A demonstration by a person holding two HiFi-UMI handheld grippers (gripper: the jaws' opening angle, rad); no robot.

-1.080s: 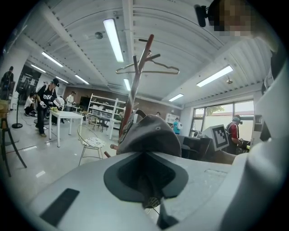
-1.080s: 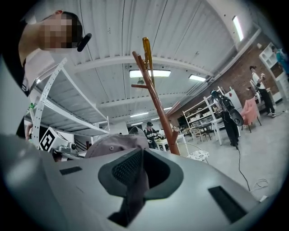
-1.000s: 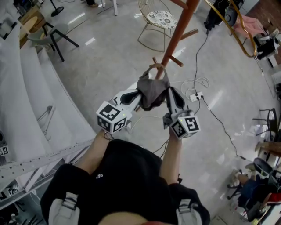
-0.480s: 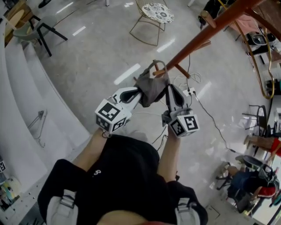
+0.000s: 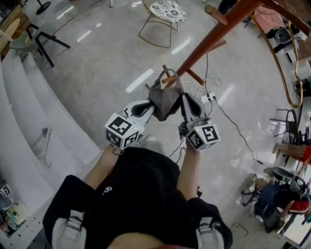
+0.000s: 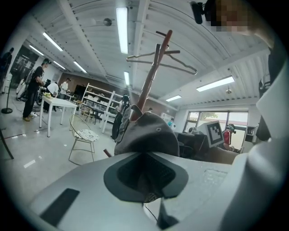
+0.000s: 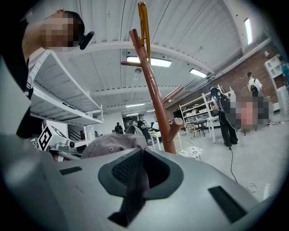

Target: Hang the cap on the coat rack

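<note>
A grey cap (image 5: 165,99) hangs between my two grippers at chest height, its strap loop toward the coat rack. The left gripper (image 5: 151,106) is shut on the cap's left edge. On the right edge, the right gripper (image 5: 184,101) is shut too. The red-brown coat rack (image 5: 221,26) slants across the upper right, its lower pegs (image 5: 170,78) just beyond the cap. In the left gripper view the cap (image 6: 149,133) fills the jaws of the left gripper (image 6: 146,180), with the rack pole (image 6: 151,76) behind. In the right gripper view the right gripper (image 7: 137,177) pinches cap fabric (image 7: 115,144) beside the pole (image 7: 153,99).
A gold wire chair (image 5: 163,14) stands beyond the rack. Cables and a power strip (image 5: 211,97) lie on the floor by its base. White steps (image 5: 29,121) run along the left, a dark stool (image 5: 39,34) above them. A wire hanger (image 6: 162,58) hangs high on the rack.
Both grippers have carried the cap a little closer to the rack's lower pegs. The head view has swung, so the pole now slants across the upper right.
</note>
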